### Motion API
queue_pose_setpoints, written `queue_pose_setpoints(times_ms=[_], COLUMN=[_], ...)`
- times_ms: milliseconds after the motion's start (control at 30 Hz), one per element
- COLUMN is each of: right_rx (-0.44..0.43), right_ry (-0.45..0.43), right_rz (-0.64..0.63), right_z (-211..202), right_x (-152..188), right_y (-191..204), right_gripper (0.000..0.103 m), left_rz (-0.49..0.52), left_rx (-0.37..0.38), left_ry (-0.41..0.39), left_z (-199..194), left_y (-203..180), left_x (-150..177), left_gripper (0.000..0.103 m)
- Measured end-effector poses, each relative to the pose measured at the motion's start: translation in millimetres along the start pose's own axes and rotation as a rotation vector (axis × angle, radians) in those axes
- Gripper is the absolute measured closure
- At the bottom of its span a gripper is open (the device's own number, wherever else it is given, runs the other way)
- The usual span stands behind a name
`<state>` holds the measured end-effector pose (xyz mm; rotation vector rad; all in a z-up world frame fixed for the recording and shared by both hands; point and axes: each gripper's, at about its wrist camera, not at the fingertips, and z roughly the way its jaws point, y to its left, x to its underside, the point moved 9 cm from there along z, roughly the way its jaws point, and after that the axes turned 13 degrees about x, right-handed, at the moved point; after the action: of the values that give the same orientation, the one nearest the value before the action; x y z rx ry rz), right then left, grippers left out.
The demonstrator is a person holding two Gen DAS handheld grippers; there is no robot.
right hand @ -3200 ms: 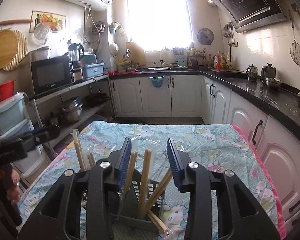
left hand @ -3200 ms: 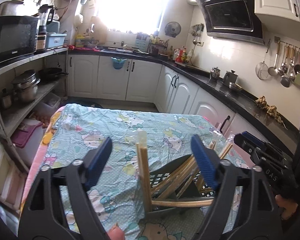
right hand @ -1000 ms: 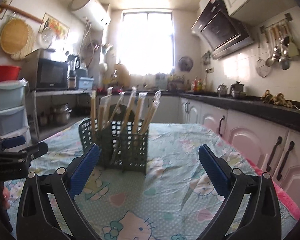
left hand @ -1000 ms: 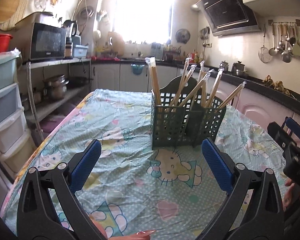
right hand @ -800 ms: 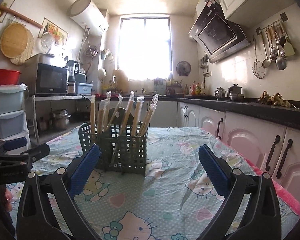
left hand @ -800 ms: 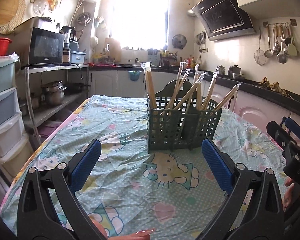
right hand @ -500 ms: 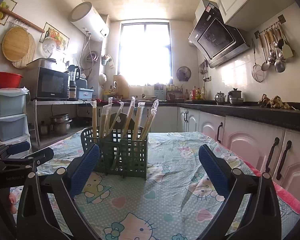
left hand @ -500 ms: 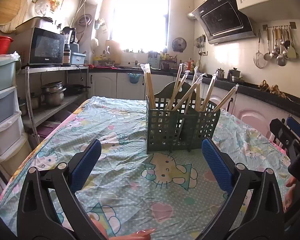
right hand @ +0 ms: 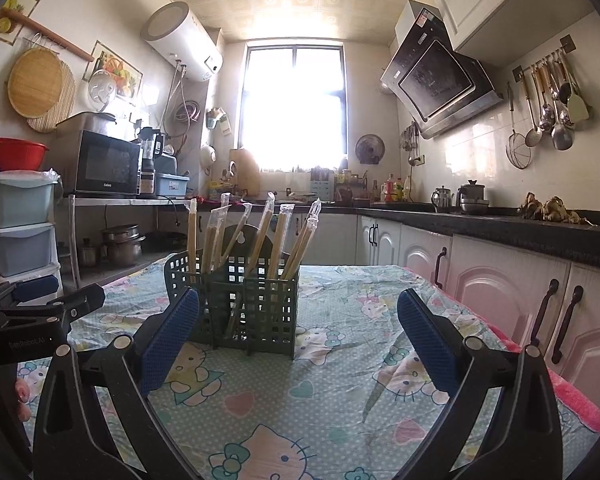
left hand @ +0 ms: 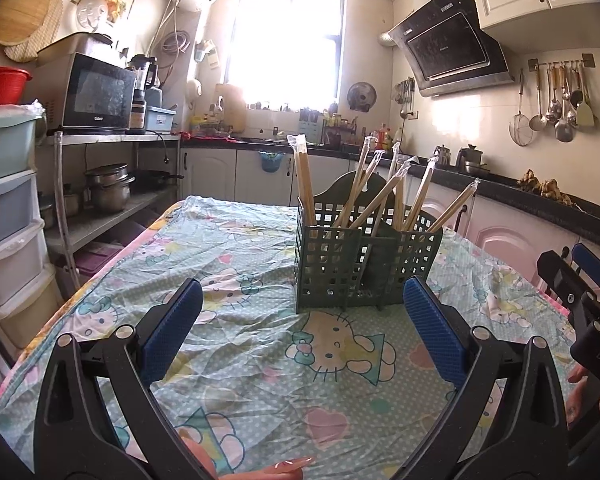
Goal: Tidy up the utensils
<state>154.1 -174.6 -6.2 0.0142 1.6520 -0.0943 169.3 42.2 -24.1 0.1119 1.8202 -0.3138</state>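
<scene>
The green caddy (left hand: 366, 262) stands upright mid-table, wrapped chopsticks (left hand: 384, 196) angling up from it; left gripper (left hand: 300, 332) and right gripper (right hand: 298, 336) both face it, jaws wide, empty, about equally near.

Green plastic grid basket (left hand: 352, 268), wooden chopsticks (left hand: 305, 184) in clear glossy wrappers, wrinkled shiny printed tablecloth (left hand: 240, 264), matt black plastic gripper (left hand: 302, 332) with textured blue pads (left hand: 432, 330)

Both wrist views sit low over the tabletop (left hand: 260, 380), facing the window. Both share the green slotted plastic holder (left hand: 356, 264) (right hand: 252, 304) at frame centre, near.
</scene>
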Motion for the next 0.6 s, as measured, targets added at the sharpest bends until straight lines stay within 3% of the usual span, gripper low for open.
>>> queue_pose_setpoints(times_ms=[600], right_rx=[-0.001], right_ry=[0.003], right_rz=[-0.002], right_z=[0.9], right_x=[1.2], right_y=[-0.1], right_gripper=[0.006], left_rz=[0.005], left_rx=[-0.009], left_ry=[-0.002], left_z=[-1.4], left_y=[1.8], left_x=[-2.4], left_gripper=[0.010])
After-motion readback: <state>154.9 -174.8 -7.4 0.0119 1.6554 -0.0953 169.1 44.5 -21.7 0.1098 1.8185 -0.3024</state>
